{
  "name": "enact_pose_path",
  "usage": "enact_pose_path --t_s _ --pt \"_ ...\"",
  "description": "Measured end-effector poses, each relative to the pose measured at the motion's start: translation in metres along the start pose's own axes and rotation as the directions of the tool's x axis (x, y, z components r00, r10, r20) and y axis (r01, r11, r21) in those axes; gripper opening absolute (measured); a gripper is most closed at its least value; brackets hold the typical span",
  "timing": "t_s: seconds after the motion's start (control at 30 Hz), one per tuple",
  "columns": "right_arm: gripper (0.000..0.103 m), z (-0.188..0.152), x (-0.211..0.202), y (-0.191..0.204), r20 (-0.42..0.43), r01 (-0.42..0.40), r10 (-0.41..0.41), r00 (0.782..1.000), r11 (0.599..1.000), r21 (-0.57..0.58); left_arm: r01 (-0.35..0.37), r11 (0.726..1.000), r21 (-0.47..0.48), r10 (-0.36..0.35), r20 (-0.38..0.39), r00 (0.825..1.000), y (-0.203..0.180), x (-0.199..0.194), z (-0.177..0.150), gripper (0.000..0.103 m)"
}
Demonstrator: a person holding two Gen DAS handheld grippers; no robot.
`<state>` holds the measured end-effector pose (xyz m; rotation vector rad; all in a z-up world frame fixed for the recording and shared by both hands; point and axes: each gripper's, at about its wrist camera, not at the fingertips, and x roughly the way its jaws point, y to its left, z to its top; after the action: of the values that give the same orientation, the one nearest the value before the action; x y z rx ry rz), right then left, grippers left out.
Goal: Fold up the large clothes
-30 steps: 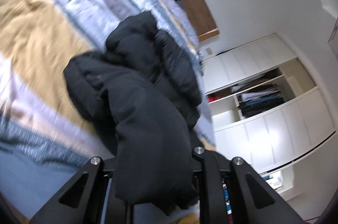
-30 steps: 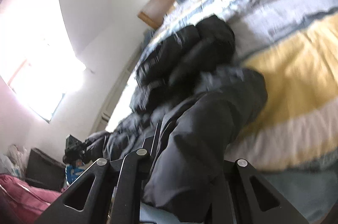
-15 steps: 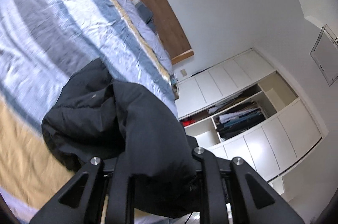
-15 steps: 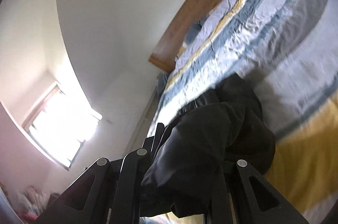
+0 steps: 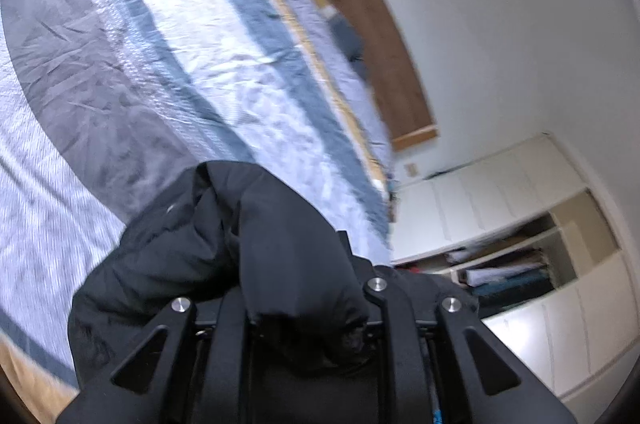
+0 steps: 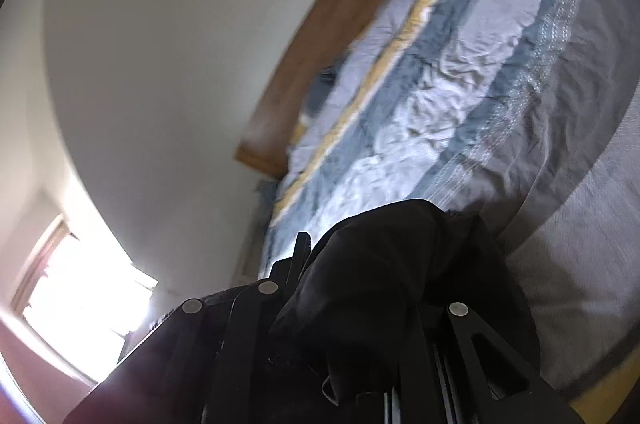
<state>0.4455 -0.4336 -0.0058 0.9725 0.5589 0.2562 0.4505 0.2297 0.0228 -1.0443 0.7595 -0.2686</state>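
Currently each tool is clamped on the black jacket (image 5: 248,256): left tool (image 5: 304,308), right tool (image 6: 352,308). The garment bunches between both, hanging toward 12 o'clock over the striped bed (image 5: 168,56); neither hand is clearly nearer

Daylit room, both feeds smeared by motion and bent hard by the fisheye.

From my seat the window (image 6: 80,288) low on the left of the right wrist view is blown out to pure white and throws glare up the pale wall (image 6: 160,64). The striped bedspread (image 5: 168,56) is brightly and evenly lit, its creases sharp mid-frame but streaked toward the rim. The headboard (image 5: 360,24) and the white cupboards (image 5: 520,208) are blurred. The black jacket (image 5: 256,240) reads as a near-featureless dark mass. Black vignette rings every corner, and straight edges curve.
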Motion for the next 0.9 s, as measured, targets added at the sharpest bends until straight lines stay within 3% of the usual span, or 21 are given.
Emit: enact_pose_path --t_s 0.27,0.43,0.6,0.67,0.7,0.8,0.83,0.9 --pt "0.015 0.022 0.095 -0.042 -0.082 0.178 -0.176 0.981 0.984 0.013 -0.161 0.986 -0.049 0.157 -0.071 0.985 0.069 0.108 0.035 0.019" --pt "0.015 0.013 0.14 -0.085 -0.17 0.19 -0.172 0.97 0.977 0.098 -0.132 0.982 -0.137 0.119 -0.1 0.988 0.108 0.145 0.038 0.02" --pt "0.018 0.007 0.146 -0.095 -0.18 0.174 -0.15 0.972 0.977 0.127 -0.124 0.98 -0.158 0.104 -0.126 0.987 0.113 0.155 0.039 0.023" --pt "0.026 0.008 0.143 -0.095 -0.183 0.151 -0.124 0.975 0.979 0.138 -0.106 0.977 -0.184 0.082 -0.135 0.987 0.112 0.152 0.041 0.03" --pt "0.036 0.01 0.14 -0.094 -0.183 0.134 -0.106 0.977 0.98 0.145 -0.087 0.974 -0.208 0.06 -0.133 0.989 0.11 0.148 0.042 0.038" --pt "0.083 0.014 0.128 -0.08 -0.161 0.087 -0.064 0.985 0.986 0.143 -0.031 0.959 -0.281 0.001 -0.109 0.994 0.103 0.129 0.05 0.059" --pt "0.096 0.016 0.124 -0.074 -0.152 0.085 -0.065 0.986 0.987 0.133 -0.023 0.957 -0.29 -0.005 -0.094 0.996 0.099 0.12 0.053 0.061" --pt "0.1 0.022 0.111 -0.057 -0.135 0.086 -0.073 0.988 0.992 0.094 0.007 0.95 -0.312 -0.023 -0.046 0.999 0.092 0.097 0.061 0.062"
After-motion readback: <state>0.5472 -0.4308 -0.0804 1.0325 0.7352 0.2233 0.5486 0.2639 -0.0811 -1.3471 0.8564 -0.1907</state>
